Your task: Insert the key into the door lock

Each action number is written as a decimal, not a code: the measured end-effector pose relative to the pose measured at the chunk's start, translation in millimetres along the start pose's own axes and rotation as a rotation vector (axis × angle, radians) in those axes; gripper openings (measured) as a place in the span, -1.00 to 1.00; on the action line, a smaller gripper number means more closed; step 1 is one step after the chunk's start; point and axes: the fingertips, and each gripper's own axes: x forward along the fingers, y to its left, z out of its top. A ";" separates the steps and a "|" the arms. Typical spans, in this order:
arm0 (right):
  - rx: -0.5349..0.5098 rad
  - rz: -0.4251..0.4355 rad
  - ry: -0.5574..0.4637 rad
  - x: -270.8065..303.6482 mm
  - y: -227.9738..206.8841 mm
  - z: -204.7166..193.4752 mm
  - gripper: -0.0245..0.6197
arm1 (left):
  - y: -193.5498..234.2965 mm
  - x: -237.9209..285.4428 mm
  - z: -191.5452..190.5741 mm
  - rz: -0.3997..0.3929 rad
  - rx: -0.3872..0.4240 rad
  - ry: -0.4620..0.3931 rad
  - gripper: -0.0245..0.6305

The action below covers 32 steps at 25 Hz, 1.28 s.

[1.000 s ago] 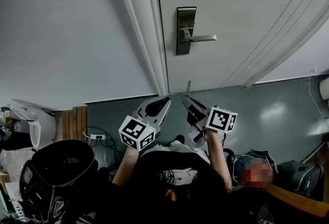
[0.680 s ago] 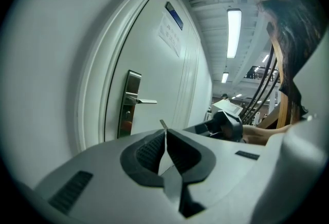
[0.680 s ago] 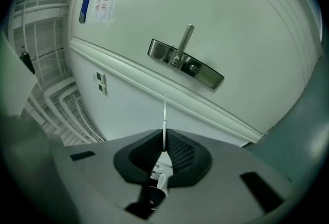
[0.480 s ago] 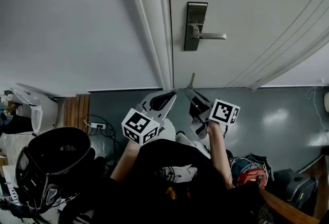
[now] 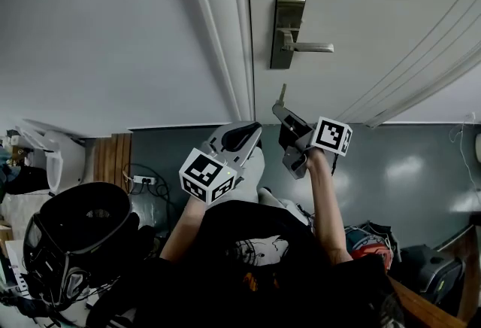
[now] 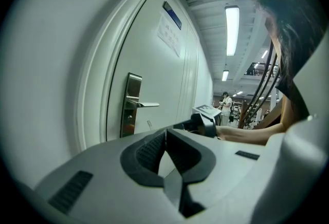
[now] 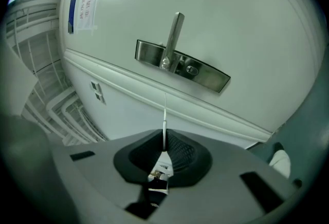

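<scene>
The steel lock plate (image 5: 288, 31) with its lever handle (image 5: 312, 47) sits on the white door. My right gripper (image 5: 282, 107) is raised just below it, shut on a thin key (image 5: 282, 93) that points up at the plate without touching it. In the right gripper view the key blade (image 7: 164, 117) stands edge-on between the jaws, aimed a little left of the keyhole (image 7: 192, 70) on the lock plate (image 7: 180, 65). My left gripper (image 5: 246, 135) hangs lower and to the left, its jaws (image 6: 165, 133) shut on nothing. Its view shows the lock plate (image 6: 132, 105) from the side.
The white door frame (image 5: 225, 33) runs left of the lock, with grey wall beyond. A black bag (image 5: 79, 244) and a power strip (image 5: 143, 204) lie on the floor at the left. A paper notice (image 7: 85, 4) hangs on the door.
My right gripper has risen with the key, from well below the lock plate to just under it. The left gripper has come up slightly.
</scene>
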 end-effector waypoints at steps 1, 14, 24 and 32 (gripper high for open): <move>0.005 -0.001 -0.001 2.6 -2.8 5.6 -0.86 | 1.4 2.2 0.2 -0.001 0.001 -0.003 -0.88; 0.067 0.055 0.013 37.4 -29.3 51.2 -0.86 | 23.9 21.9 16.0 0.011 0.040 -0.043 -0.88; 0.125 0.110 0.027 59.1 -53.5 72.8 -0.86 | 35.1 43.3 -2.9 -0.004 0.048 -0.041 -0.88; 0.140 0.140 0.063 68.6 -59.4 79.8 -0.86 | 41.1 56.7 -7.9 0.003 0.044 -0.052 -0.88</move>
